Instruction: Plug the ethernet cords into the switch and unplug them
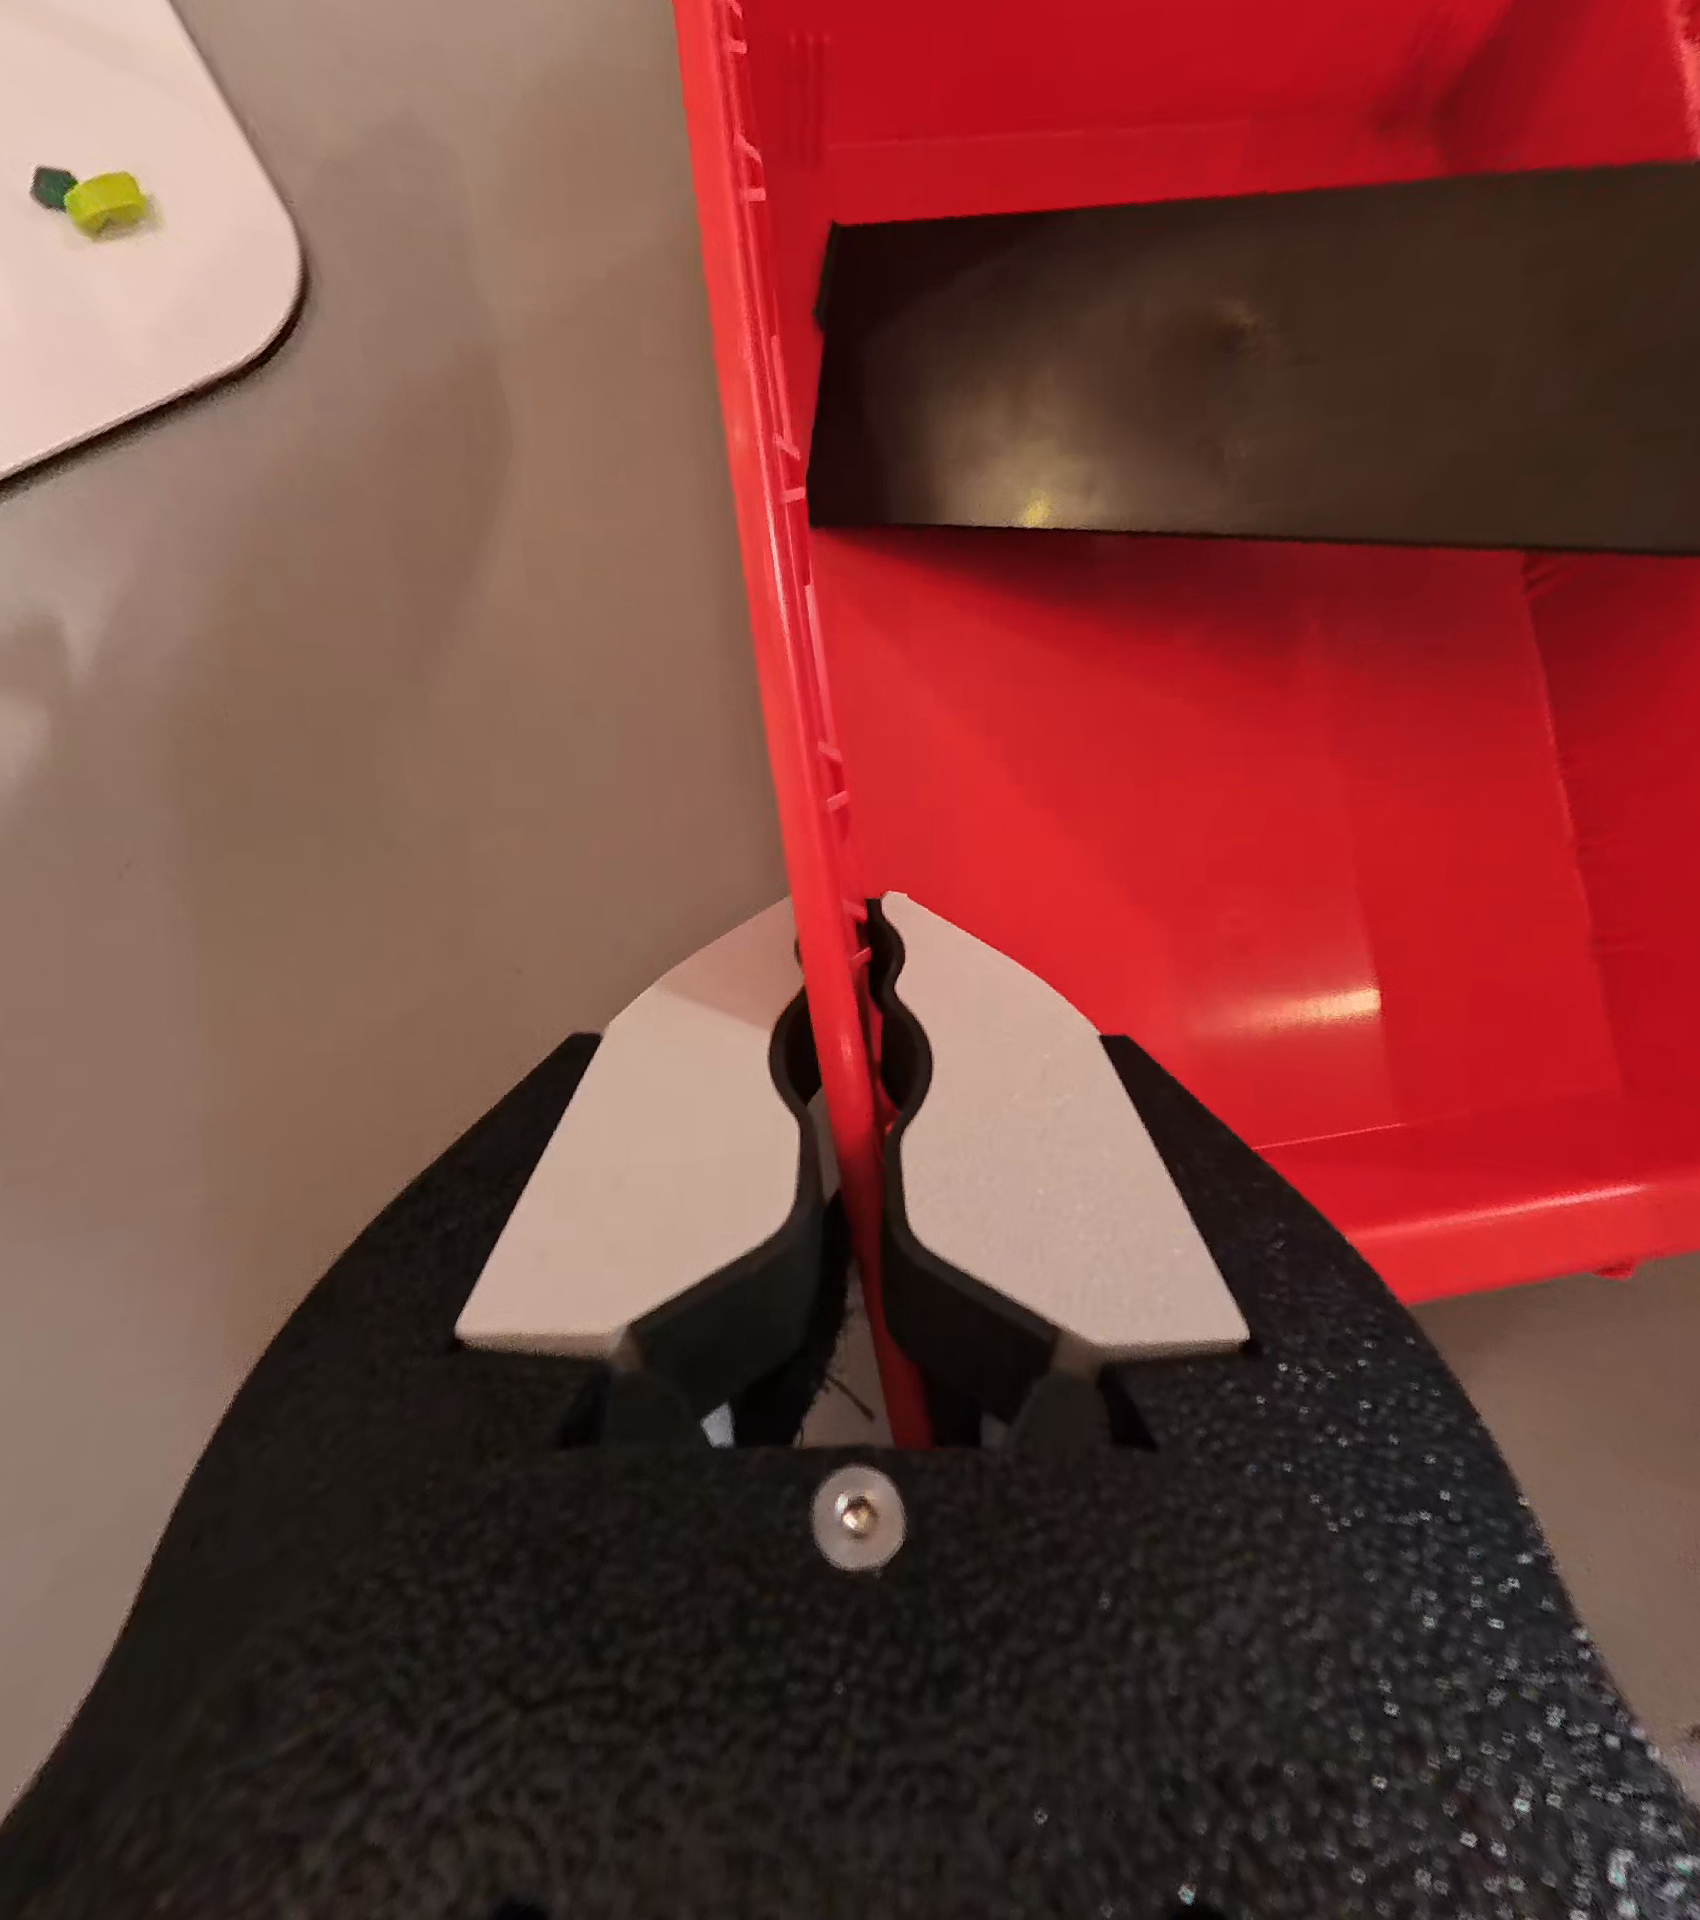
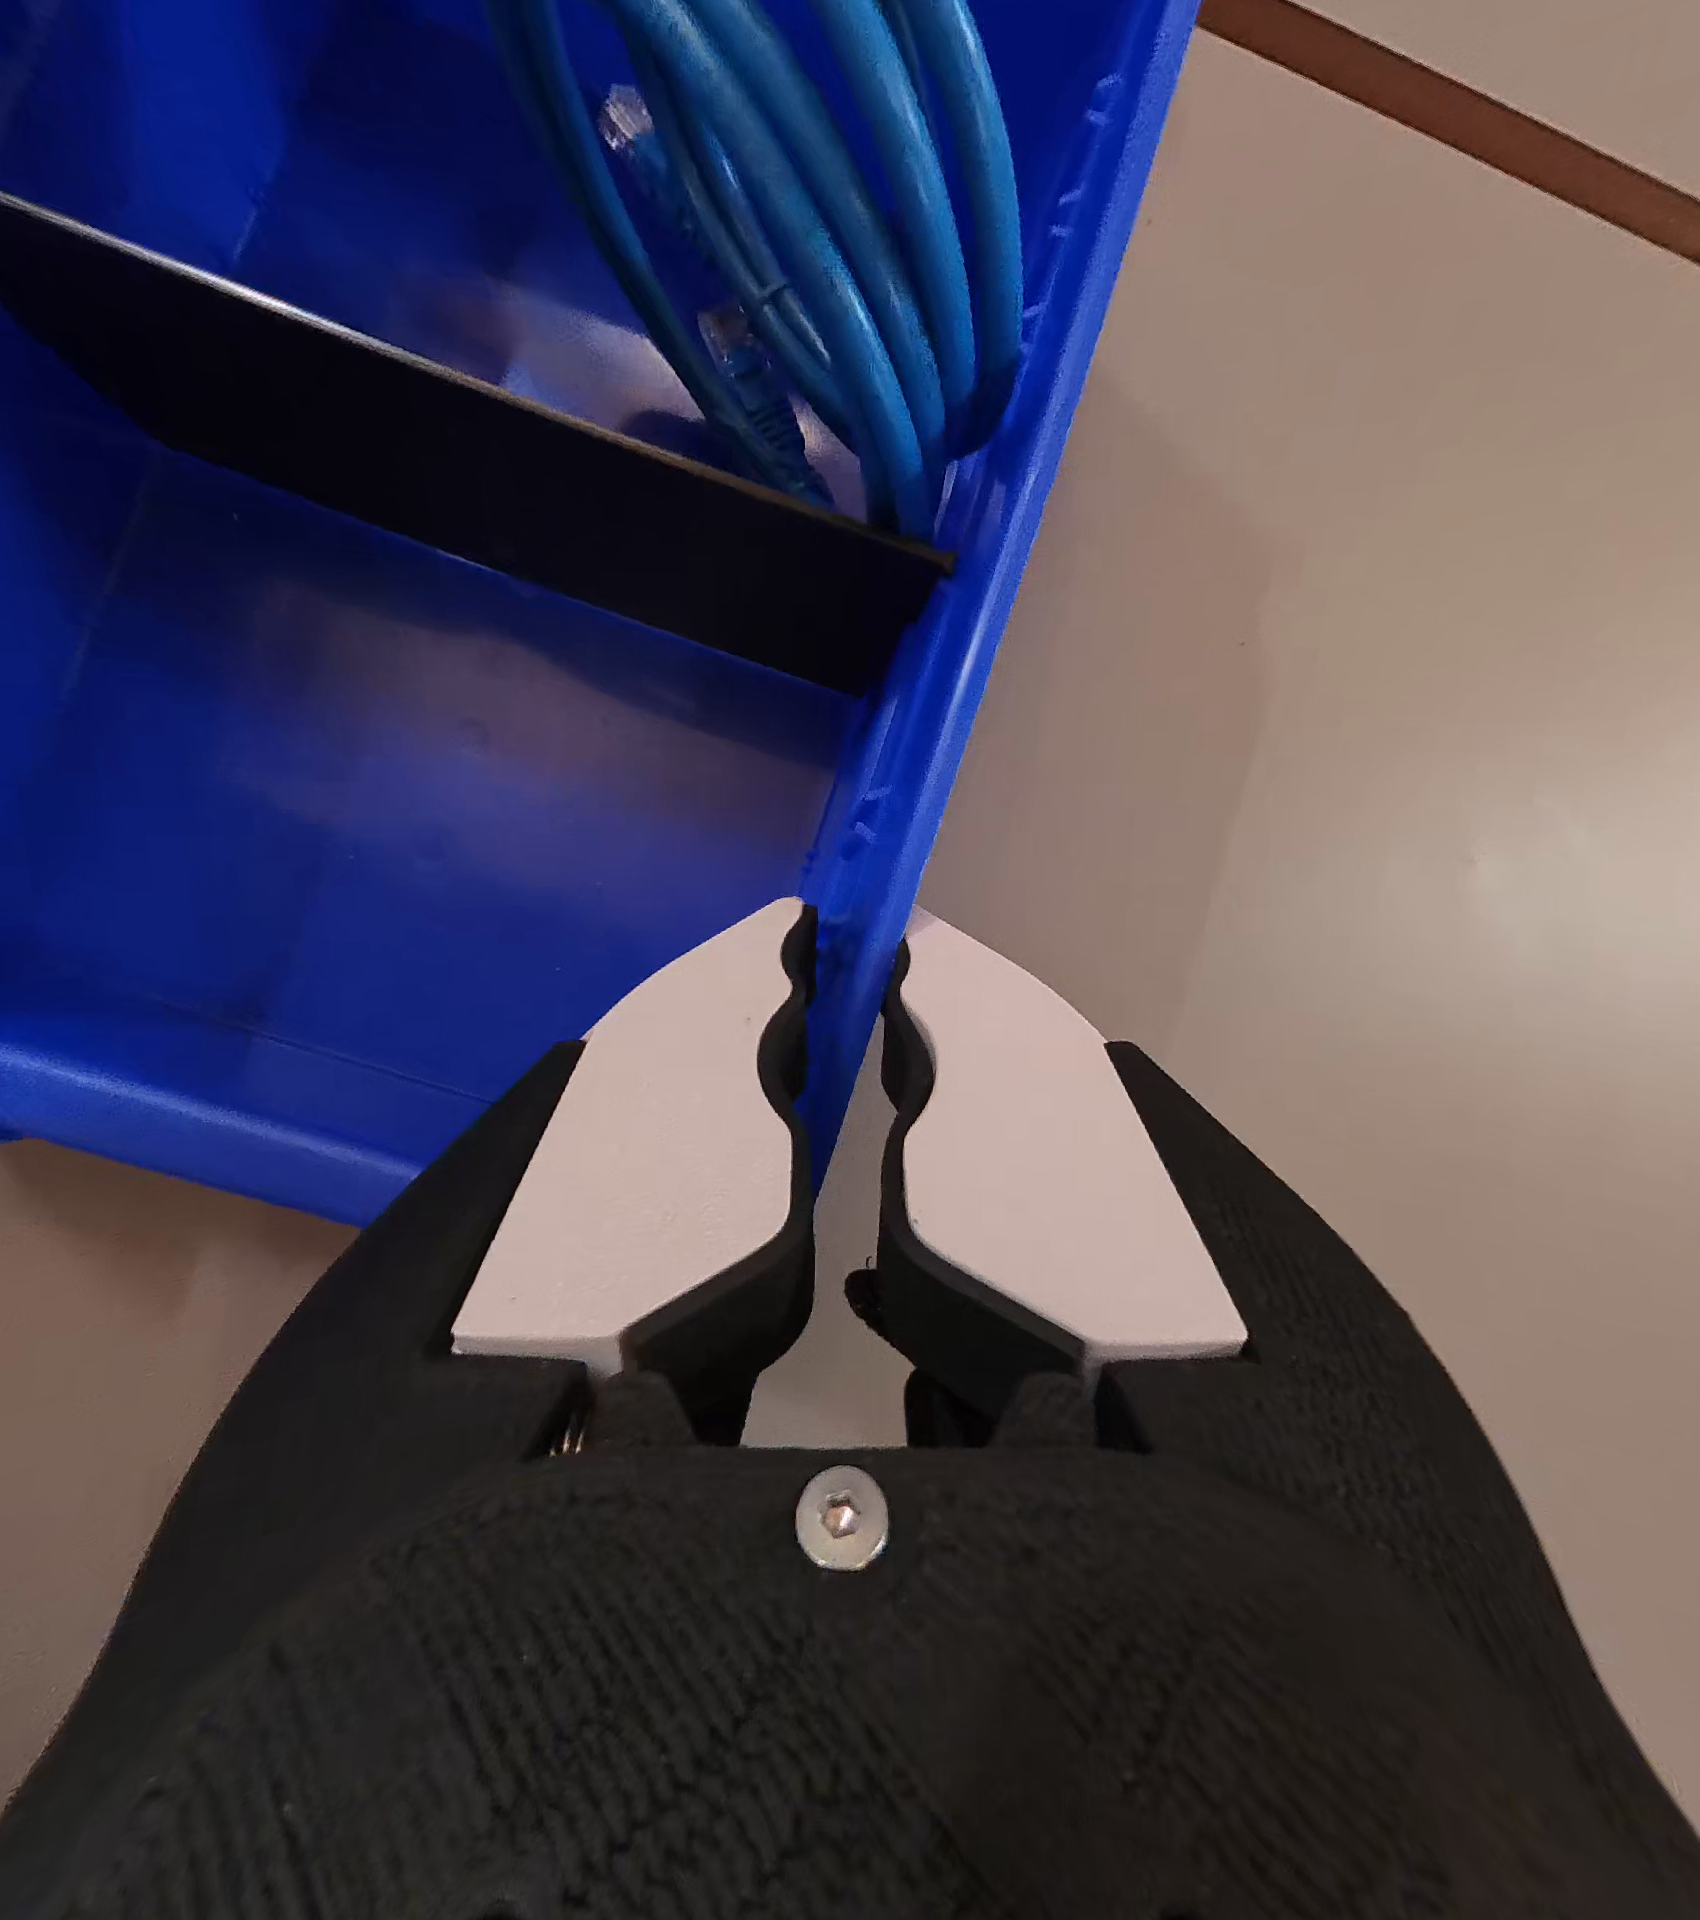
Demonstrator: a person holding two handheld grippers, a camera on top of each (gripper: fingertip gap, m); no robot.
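Note:
In the left wrist view my left gripper [image 1: 838, 925] is shut on the left side wall of a red plastic bin [image 1: 1189, 810]; the thin wall runs between both pads. A black divider [image 1: 1293, 374] crosses the red bin. In the right wrist view my right gripper [image 2: 848, 925] is shut on the right side wall of a blue plastic bin [image 2: 326, 790]. Behind a black divider [image 2: 430, 457] in the blue bin lie coiled blue ethernet cords [image 2: 825, 239] with clear plugs. No switch is in view.
A white board [image 1: 67, 312] lies at the far left on the grey table [image 1: 358, 831], with a small green piece [image 1: 103, 203] on it. A brown rod [image 2: 1511, 156] crosses the top right of the right wrist view. The small green piece [image 1: 103, 203] sits 25 cm or so from the ends of my left fingers.

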